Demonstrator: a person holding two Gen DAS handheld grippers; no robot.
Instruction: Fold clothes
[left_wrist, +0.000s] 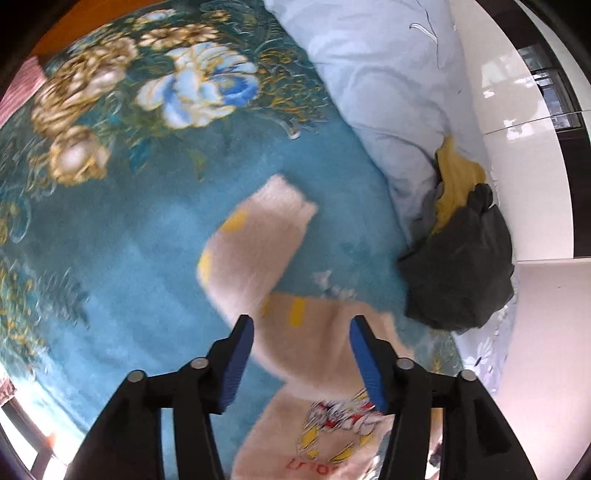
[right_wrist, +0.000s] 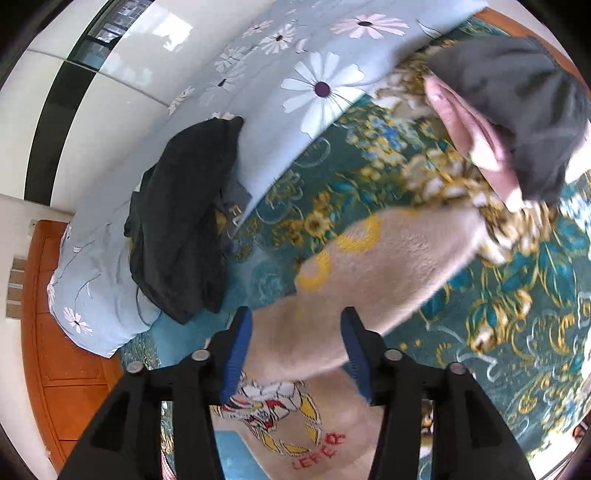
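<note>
Two grippers, left gripper and right gripper, jaws wide, beige sweater between and ahead of them.

One beige top; one dark garment; one pillow

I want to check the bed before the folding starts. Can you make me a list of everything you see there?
Surface: teal flowered blanket spread over the bed.
Job's things: pinkish fuzzy top with a cartoon print, lying on the blanket, one sleeve stretched out; blurred.
Clutter: dark clothes piled against the daisy quilt, with a yellow garment tucked in the pile.
Claws: left claw open above the top, holding nothing; right claw open above the top, holding nothing. A hand in a dark sleeve shows in the right view.
Cables: nothing seen.
Surroundings: white glossy wall; wooden cabinet beside the bed.
</note>
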